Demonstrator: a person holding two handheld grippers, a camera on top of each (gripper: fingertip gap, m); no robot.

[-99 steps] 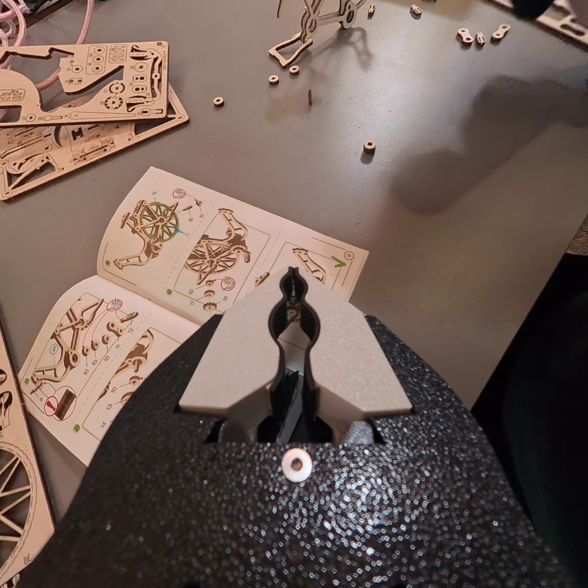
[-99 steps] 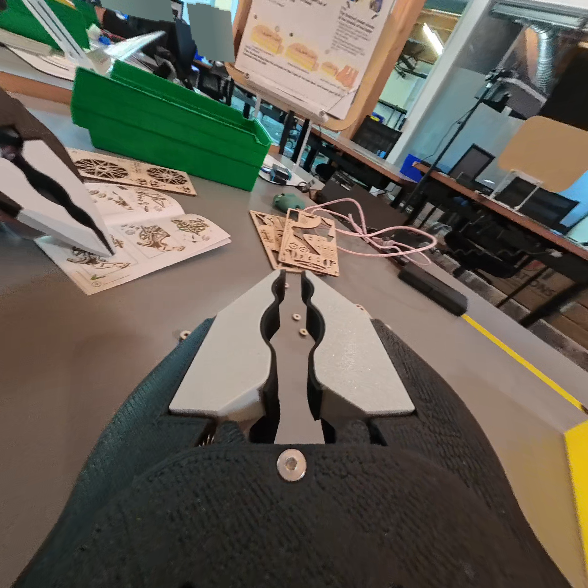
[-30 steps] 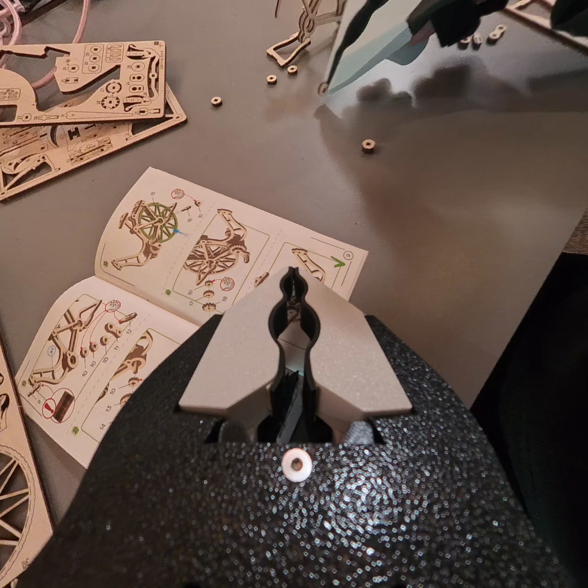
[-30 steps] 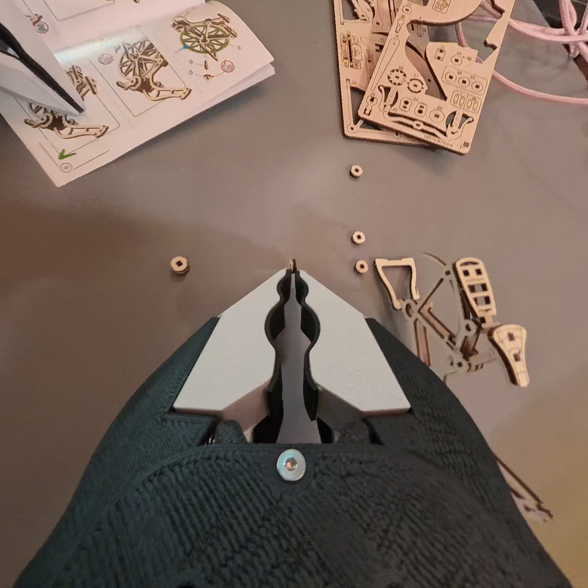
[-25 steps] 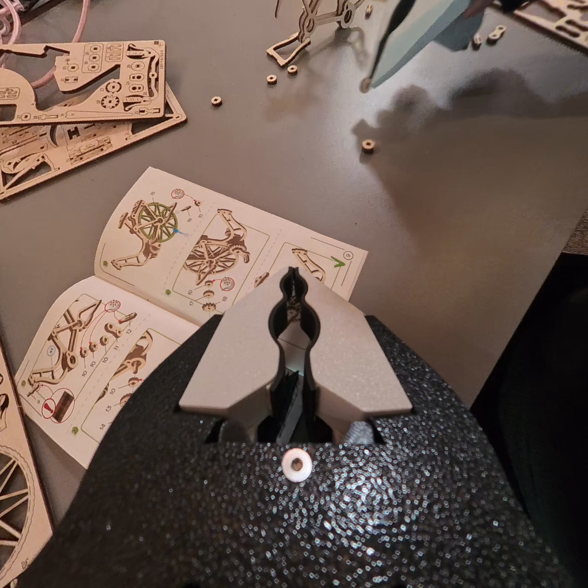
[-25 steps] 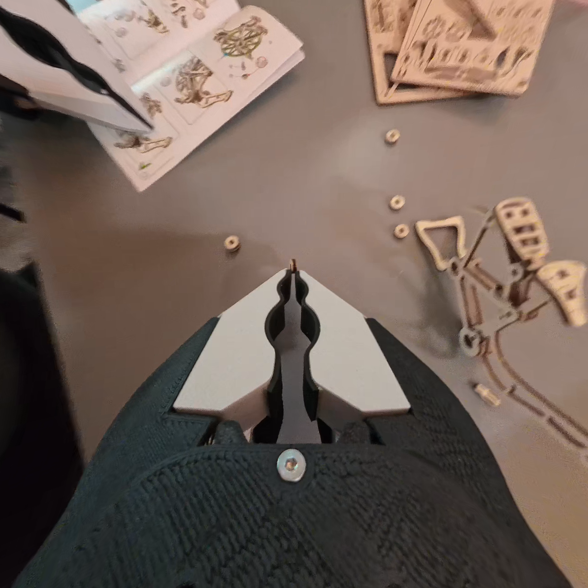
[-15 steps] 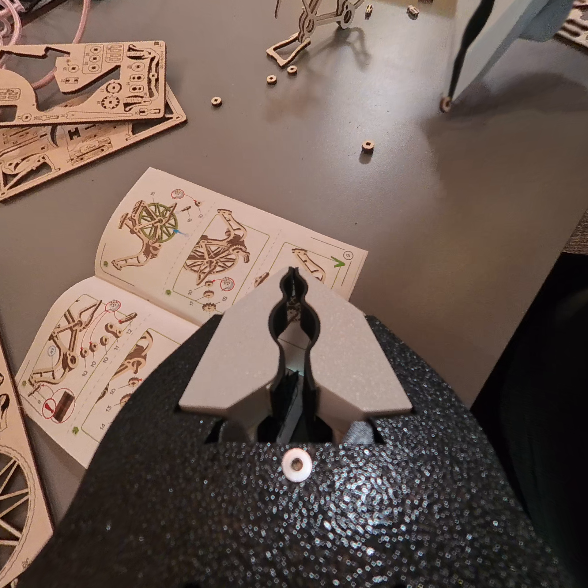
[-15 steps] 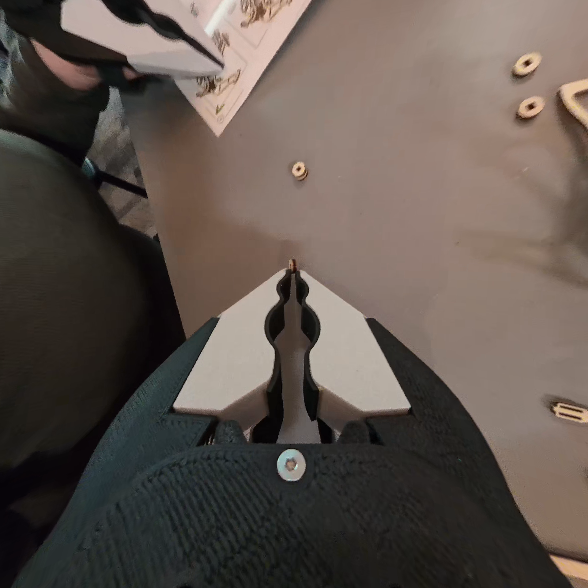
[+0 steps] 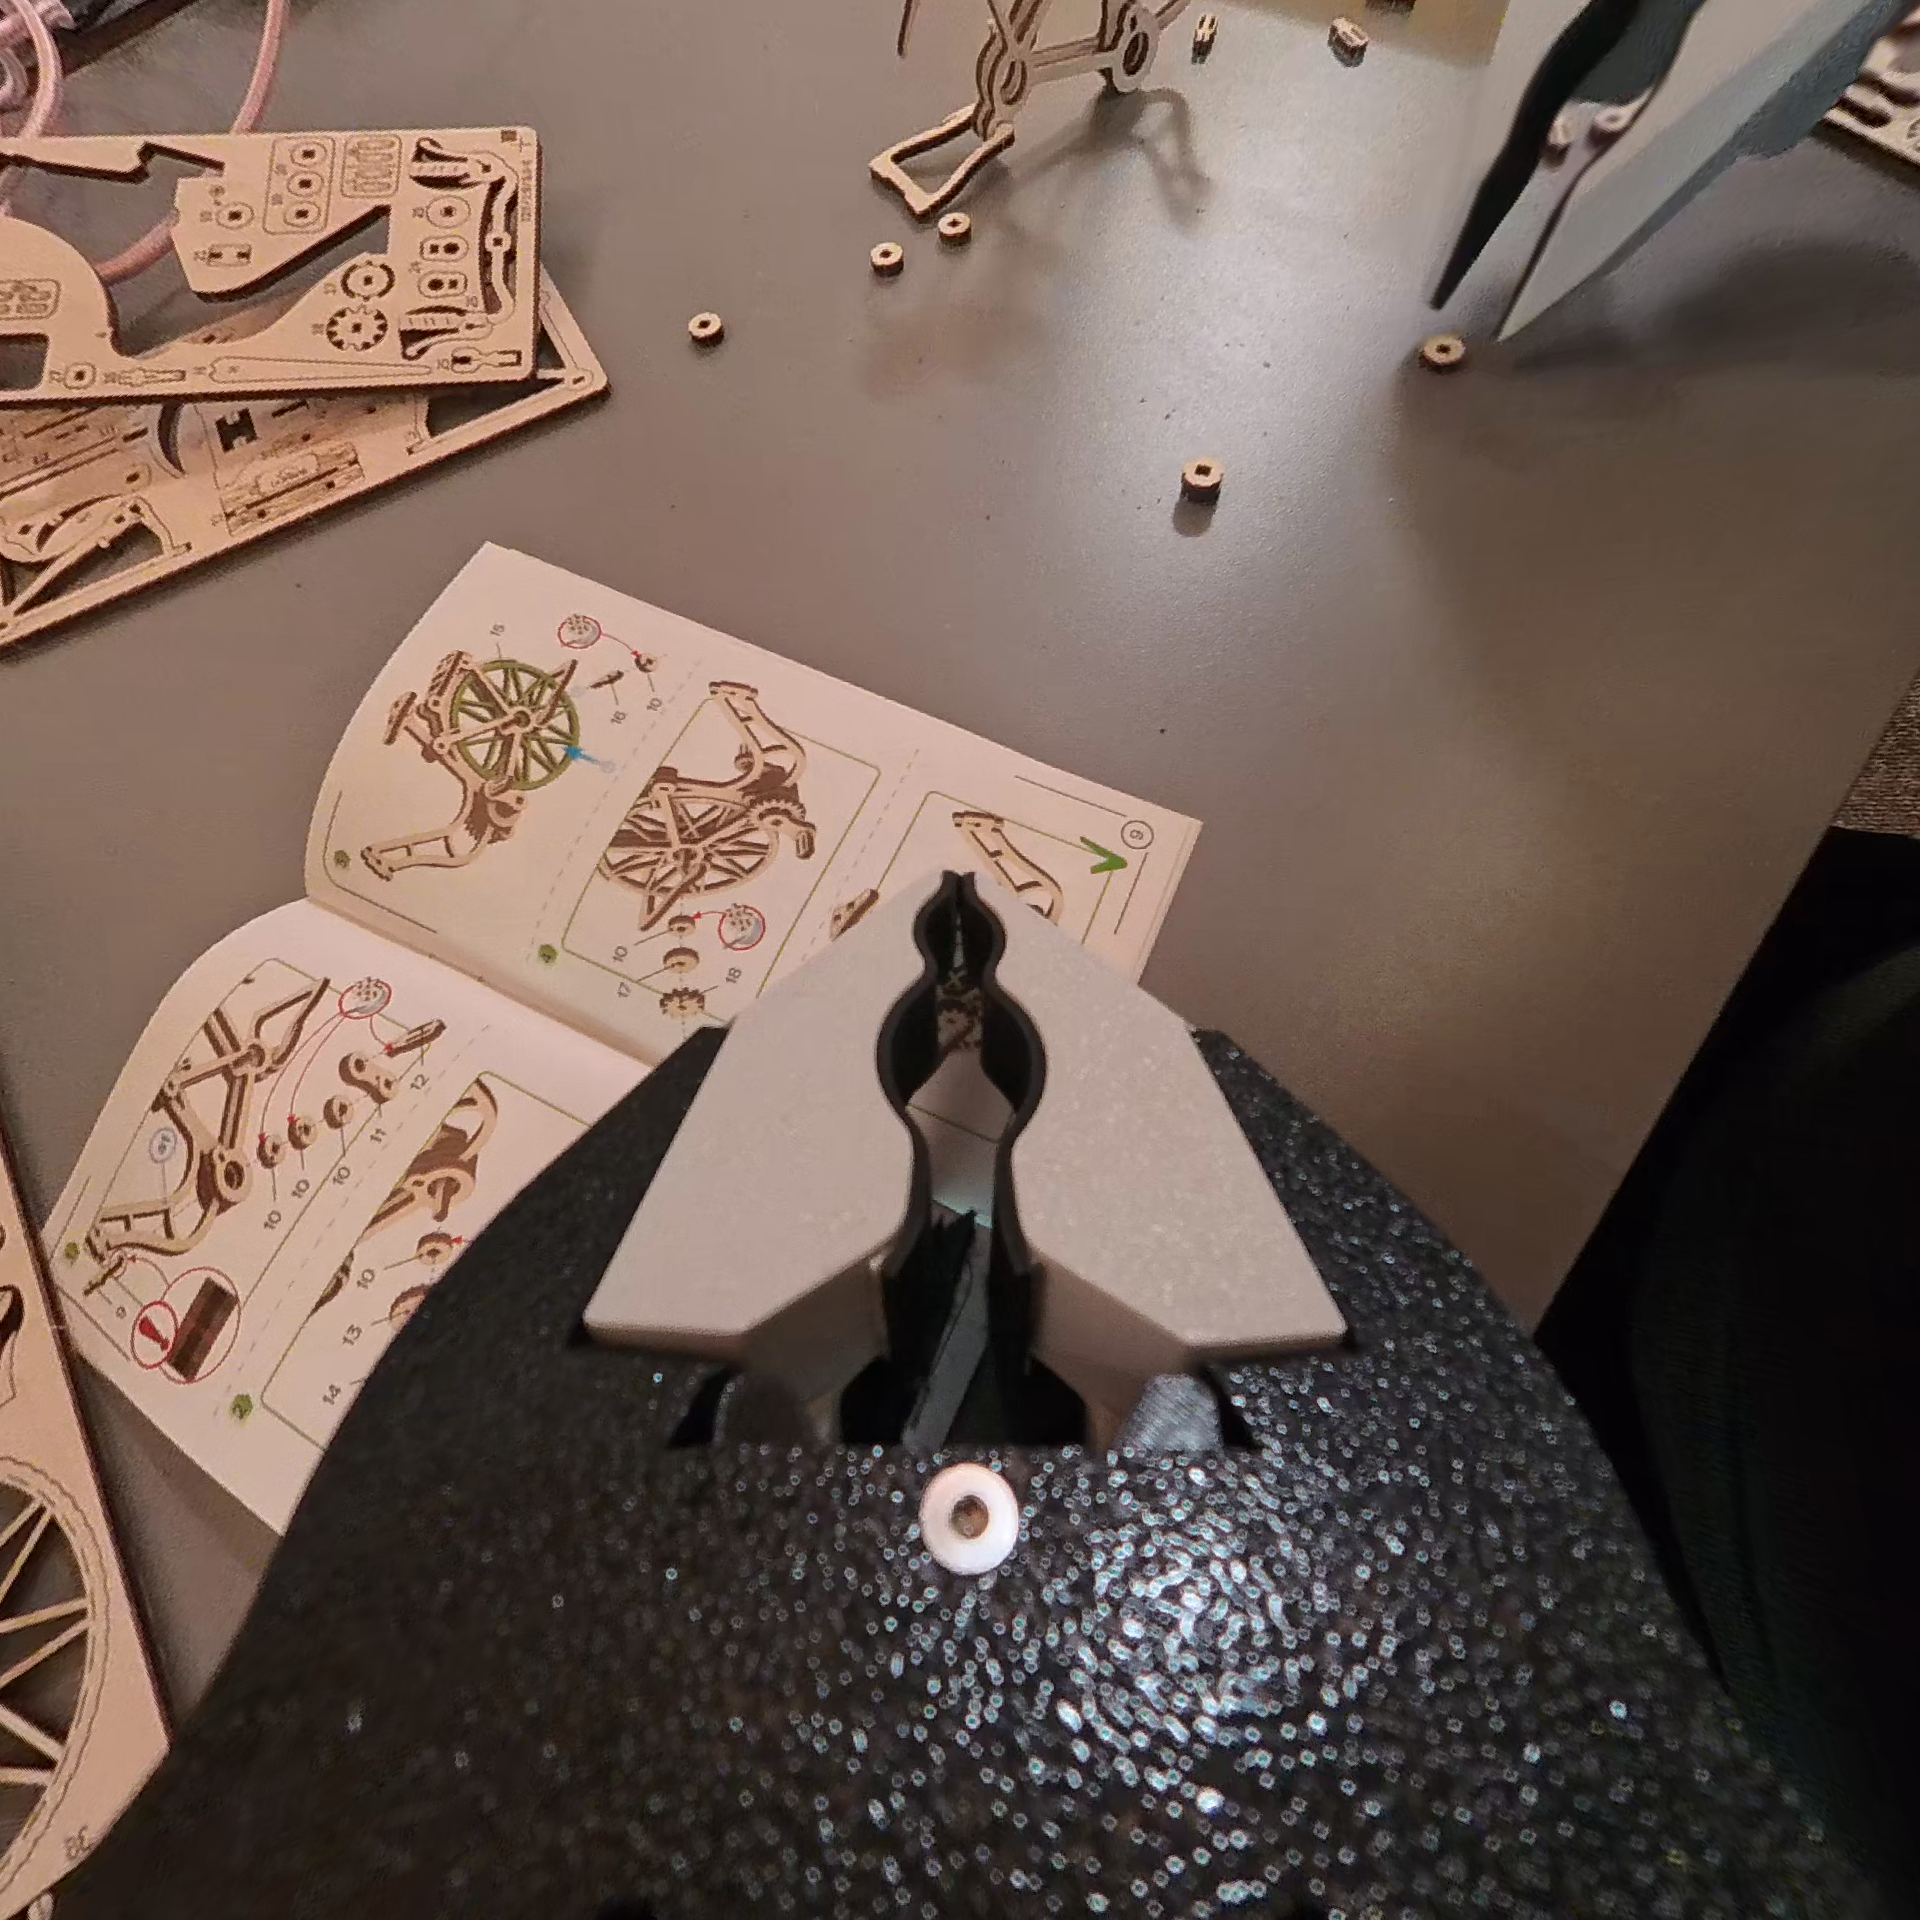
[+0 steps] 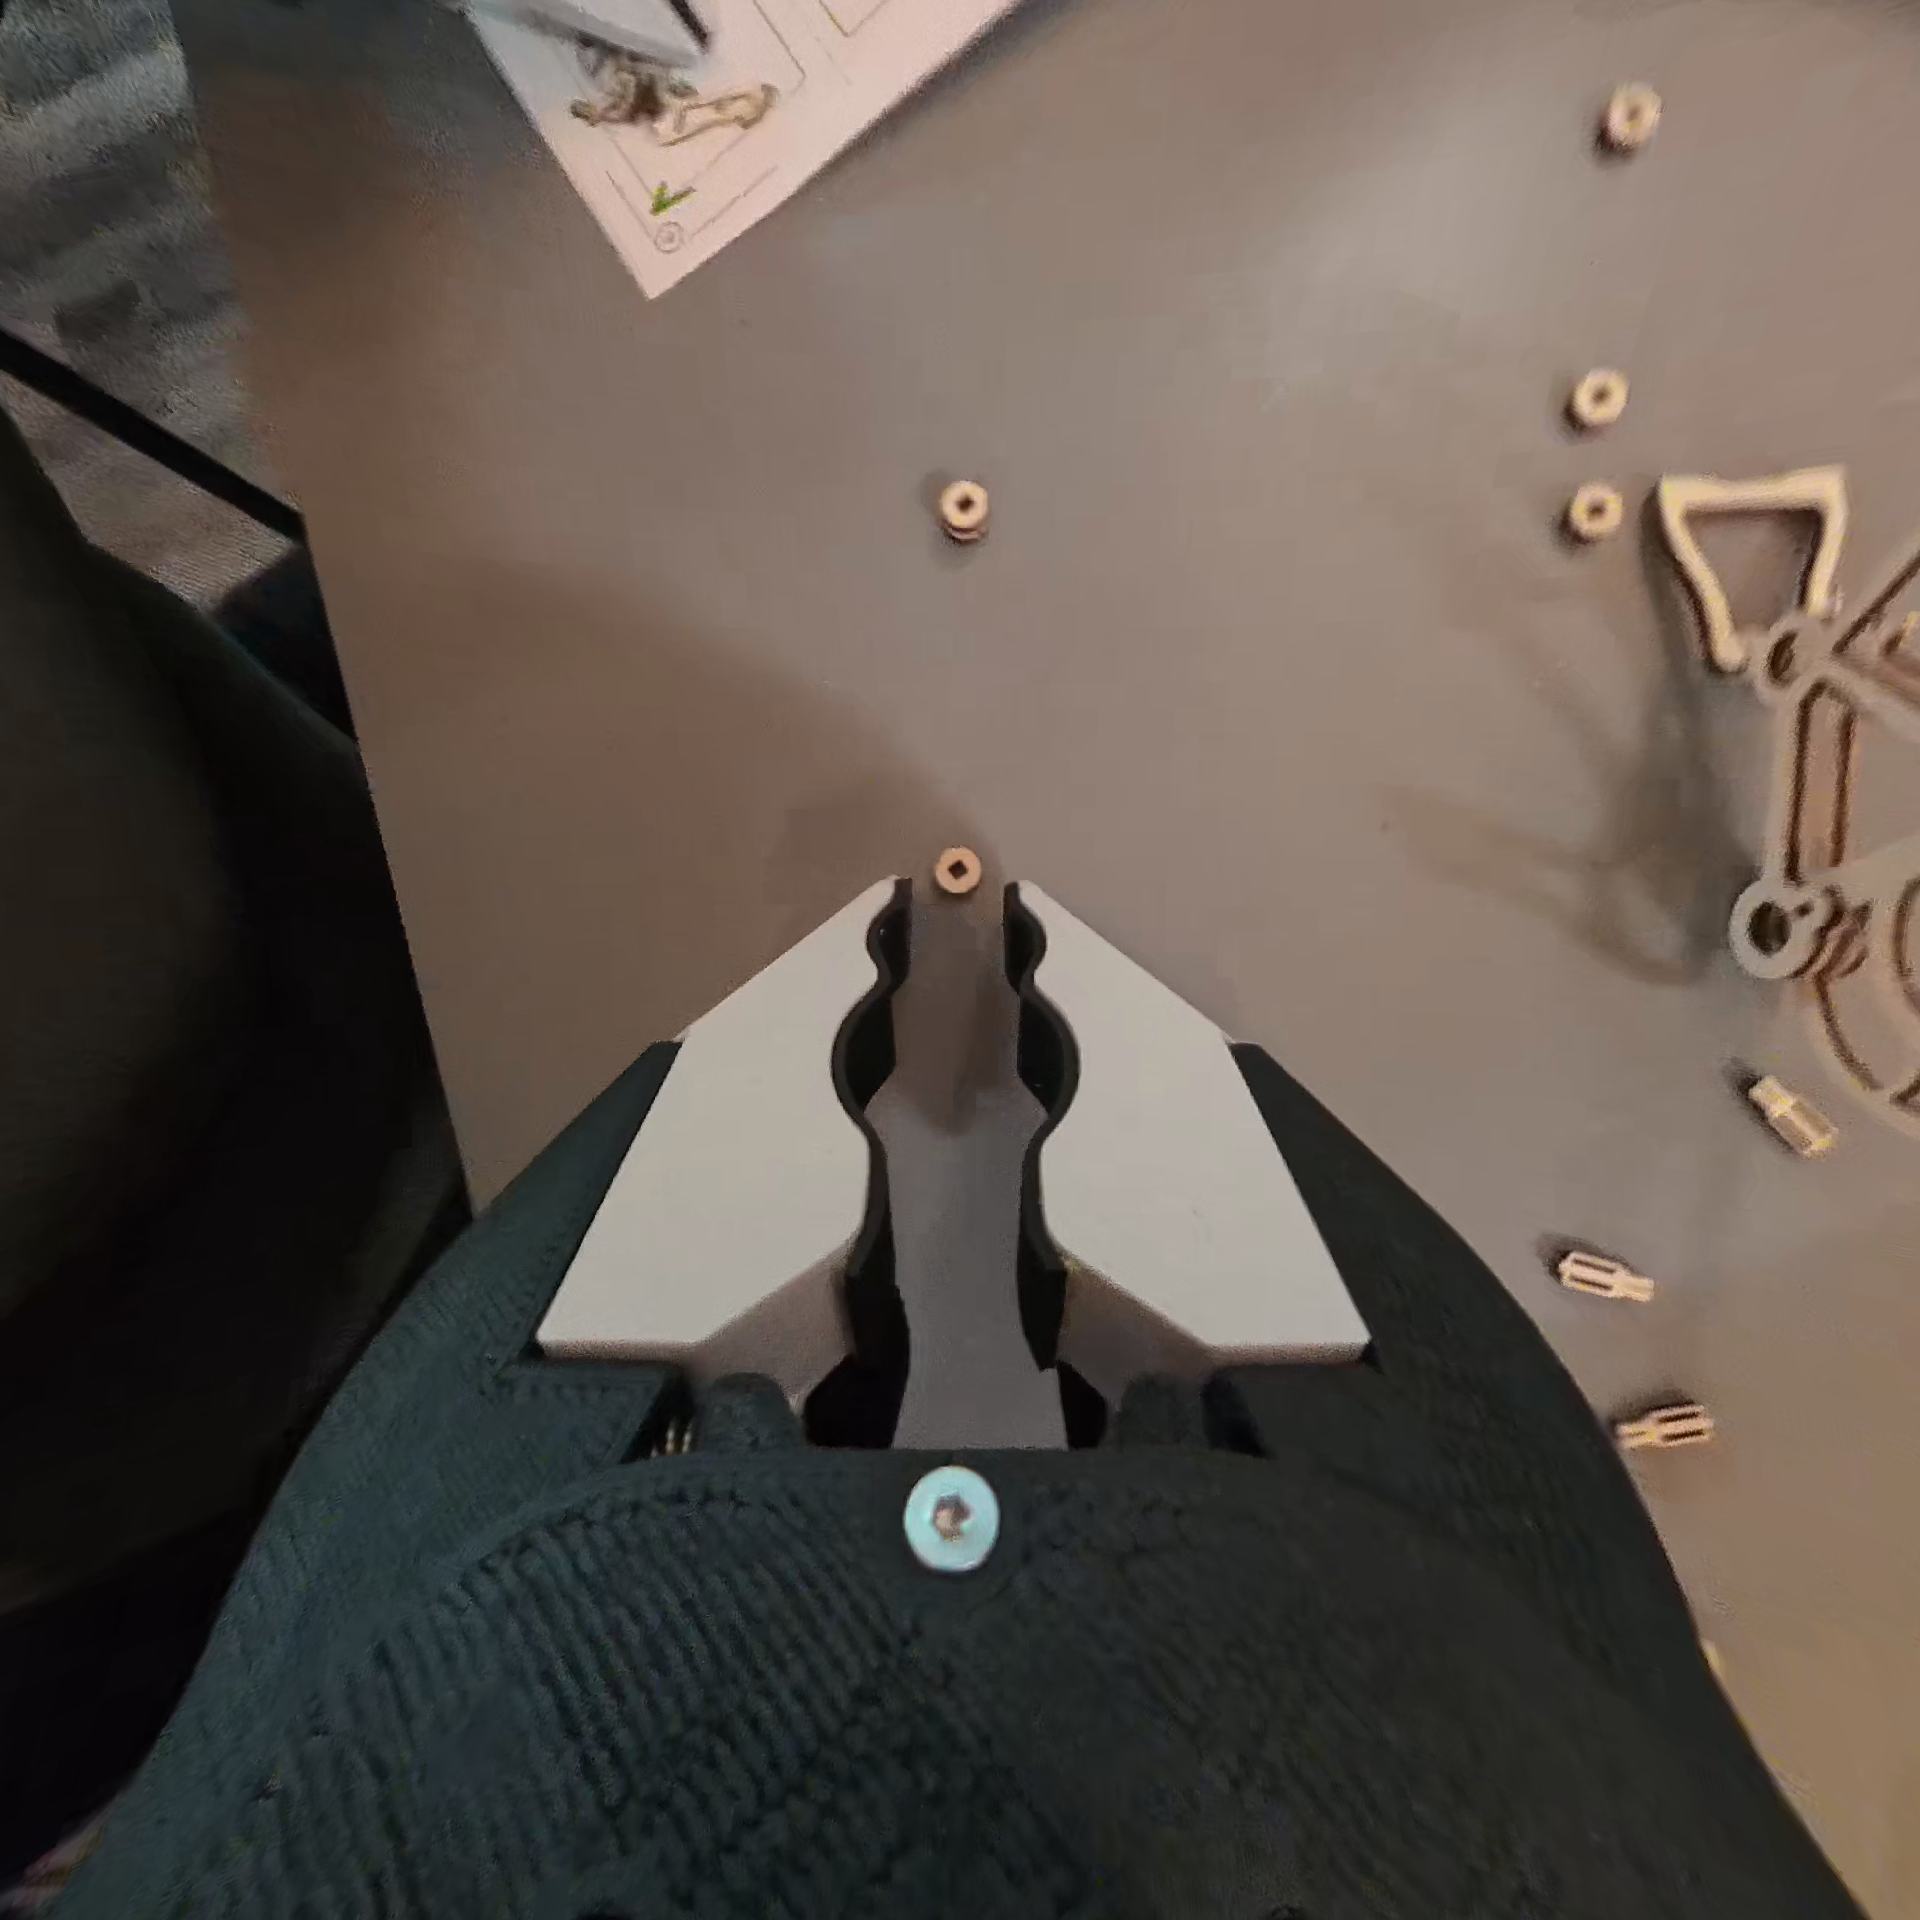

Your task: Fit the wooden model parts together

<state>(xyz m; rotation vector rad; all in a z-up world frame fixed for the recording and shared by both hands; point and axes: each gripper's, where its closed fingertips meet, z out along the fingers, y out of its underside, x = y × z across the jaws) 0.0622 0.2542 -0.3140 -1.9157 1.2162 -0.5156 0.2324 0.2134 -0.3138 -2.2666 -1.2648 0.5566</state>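
Observation:
My right gripper (image 10: pixel 958 888) is open a little and empty, low over the grey table (image 10: pixel 1195 675). A small wooden ring (image 10: pixel 957 868) lies flat on the table just ahead of its fingertips; in the left wrist view the ring (image 9: pixel 1442 351) sits beside the right gripper (image 9: pixel 1486 301). A second ring (image 10: pixel 962 506) lies farther ahead. The partly built wooden frame (image 10: pixel 1808 727) lies to the right. My left gripper (image 9: pixel 961 885) is shut and empty above the open instruction booklet (image 9: pixel 623 831).
Several loose rings (image 10: pixel 1597 398) and short wooden pins (image 10: pixel 1605 1276) lie near the frame. Wooden part sheets (image 9: pixel 260 291) are stacked at the far left, with a pink cable (image 9: pixel 260 73) behind. The table edge (image 10: pixel 343 675) and a person's dark clothing (image 10: pixel 156 935) are close on the left.
My right gripper, shut on the small ring, swung away from the frame toward the table's edge, then opened; the ring now lies on the table. My left gripper has not moved.

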